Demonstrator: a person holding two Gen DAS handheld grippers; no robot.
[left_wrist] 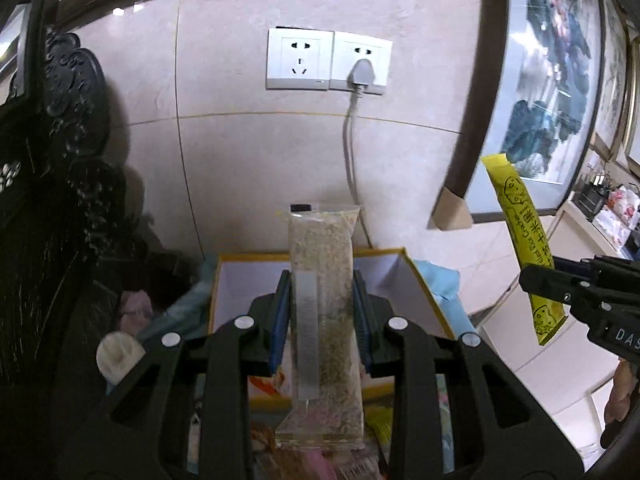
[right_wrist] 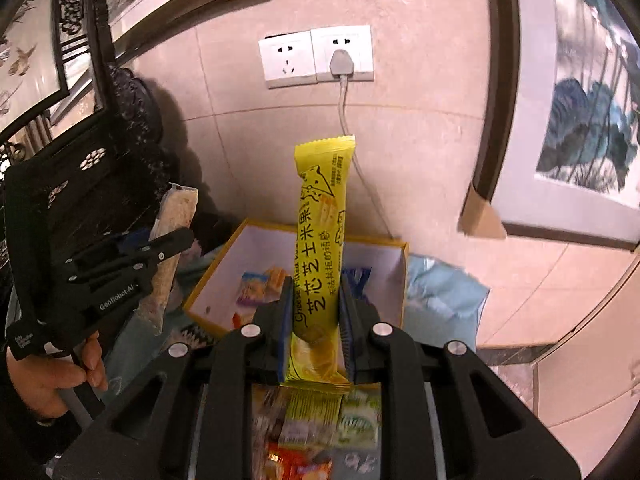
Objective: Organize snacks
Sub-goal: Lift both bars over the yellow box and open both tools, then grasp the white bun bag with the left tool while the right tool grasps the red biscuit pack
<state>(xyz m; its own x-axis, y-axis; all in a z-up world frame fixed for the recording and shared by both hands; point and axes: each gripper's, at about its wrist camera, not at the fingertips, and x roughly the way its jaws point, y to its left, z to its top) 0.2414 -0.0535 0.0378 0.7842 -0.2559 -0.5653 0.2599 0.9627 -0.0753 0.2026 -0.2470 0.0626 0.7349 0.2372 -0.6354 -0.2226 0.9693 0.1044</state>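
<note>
My left gripper (left_wrist: 322, 280) is shut on a clear-wrapped grain bar (left_wrist: 323, 280), held upright above a yellow-rimmed white box (left_wrist: 236, 276). It also shows in the right wrist view (right_wrist: 168, 248) at the left. My right gripper (right_wrist: 314, 284) is shut on a yellow cheese rice cracker stick (right_wrist: 322, 220), held upright over the same box (right_wrist: 224, 272). The stick also shows in the left wrist view (left_wrist: 524, 236) at the right. Several small snack packs (right_wrist: 256, 286) lie inside the box. More loose snacks (right_wrist: 316, 428) lie below the grippers, blurred.
A tiled wall with double sockets (left_wrist: 328, 62) and a plugged grey cable (left_wrist: 350, 152) stands behind the box. Dark carved wooden furniture (left_wrist: 60, 160) is at the left. Framed paintings (left_wrist: 552, 80) lean at the right. Light blue cloth (right_wrist: 444, 288) lies beside the box.
</note>
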